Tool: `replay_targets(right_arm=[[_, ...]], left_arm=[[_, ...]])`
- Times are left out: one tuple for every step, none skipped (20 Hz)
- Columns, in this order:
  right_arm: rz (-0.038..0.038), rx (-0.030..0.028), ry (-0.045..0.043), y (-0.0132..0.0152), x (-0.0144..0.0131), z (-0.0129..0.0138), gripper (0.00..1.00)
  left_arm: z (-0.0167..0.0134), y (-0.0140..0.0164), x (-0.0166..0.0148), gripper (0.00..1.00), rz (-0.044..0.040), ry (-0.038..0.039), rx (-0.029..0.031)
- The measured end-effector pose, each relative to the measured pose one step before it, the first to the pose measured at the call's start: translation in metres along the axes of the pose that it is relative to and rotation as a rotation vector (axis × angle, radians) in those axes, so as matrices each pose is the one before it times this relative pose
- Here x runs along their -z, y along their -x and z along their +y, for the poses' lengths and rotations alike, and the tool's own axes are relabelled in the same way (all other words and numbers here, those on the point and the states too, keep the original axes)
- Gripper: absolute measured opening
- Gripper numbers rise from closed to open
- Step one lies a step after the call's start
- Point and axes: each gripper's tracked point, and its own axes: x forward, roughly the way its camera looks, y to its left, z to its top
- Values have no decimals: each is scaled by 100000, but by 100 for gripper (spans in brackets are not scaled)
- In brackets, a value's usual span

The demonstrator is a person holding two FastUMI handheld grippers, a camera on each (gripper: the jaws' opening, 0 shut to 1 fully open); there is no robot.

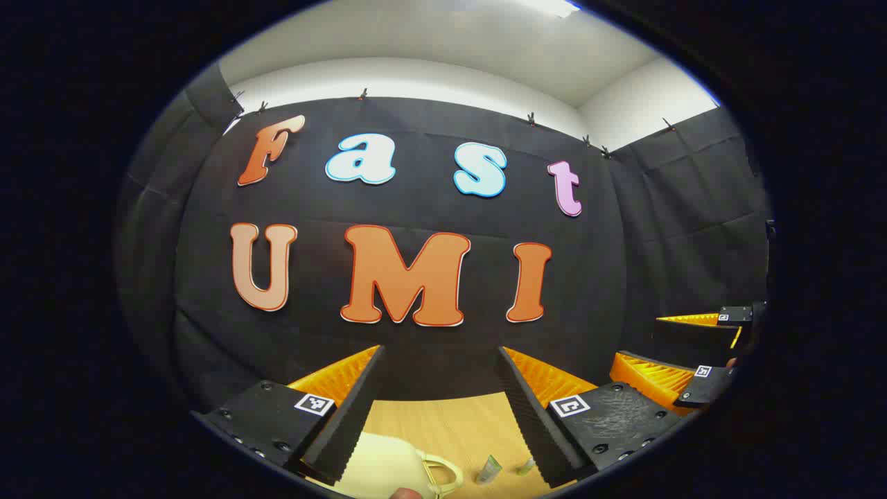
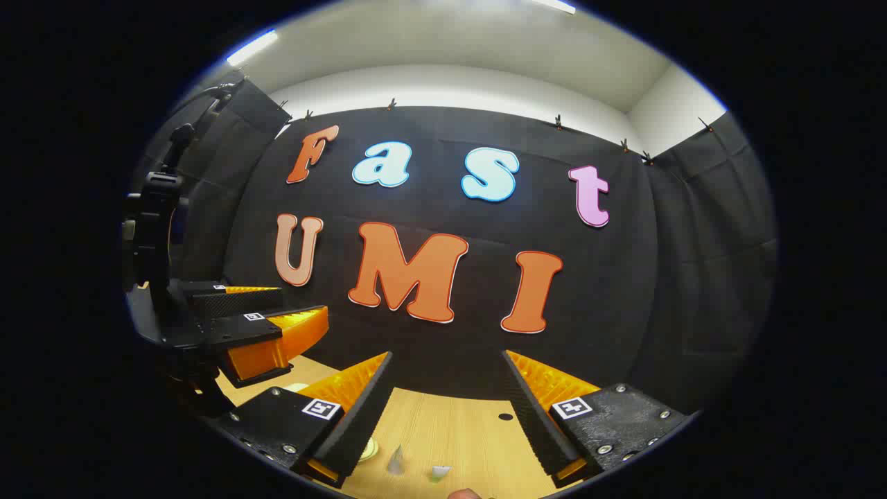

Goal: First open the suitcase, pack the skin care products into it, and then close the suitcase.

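In the left gripper view, my left gripper point(image 1: 441, 352) is held high, open and holding nothing, aimed at the booth wall. Below its fingers, at the bottom edge, lies the cream suitcase point(image 1: 378, 468) with its handle point(image 1: 443, 475). Two small skin care tubes point(image 1: 488, 470) point(image 1: 525, 466) lie on the table just right of it. My right gripper point(image 2: 449, 355) is open too, with nothing between its fingers. Under it lie small pale items point(image 2: 395, 461) point(image 2: 438, 473), too small to identify. Each gripper appears beside the other: the right gripper point(image 1: 641, 339), the left gripper point(image 2: 305, 303).
The wooden table point(image 2: 457, 430) has a small dark hole point(image 2: 505, 416). A round pale object point(image 2: 367, 449) peeks out beside my right gripper's left finger. A fingertip point(image 1: 405, 493) shows at the bottom edge. Black cloth walls close the booth behind and at both sides.
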Motion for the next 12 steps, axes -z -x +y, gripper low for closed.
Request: replay_targets(right_arm=[[360,541,505,-58,3,-178,95],[282,-58,292,-46,150,-186,95],[-162,-272,-78,-119,73,-99,95],[-488,-1114,-808,-94,-18,-91,95],[-1003,-1219,-1209,-255,-178,21,95],[-421,-613,-662,-284,34,-224,95],[-331,-953,423,-200,128,-66,95],[-360,-591,1271,-238,18,-270,99],[-391,-1140,1158,-134,153,-218,98],[-134,-741,998,-84,211,-191,95],[539,-742,636,-169,308,-295,95],[231,-524,518,-115,267,-149,95]], left_arm=[[-208,60,242,94,-2,1048,470],[-203,173,26,96,-534,440,-395],[-126,-39,-45,97,-286,-368,-602],[-81,99,-133,94,-783,-760,-1227],[-165,249,-116,94,-903,-859,-1251],[-125,192,-219,94,-386,-950,-1227],[-262,87,94,97,-992,-1181,-1048],[-423,98,51,97,453,-1481,-928],[-249,3,235,94,-125,-883,-1225],[-349,-123,139,94,999,-462,-576],[-472,-52,497,94,625,128,-576],[-138,-6,450,94,1191,-353,-1906]])
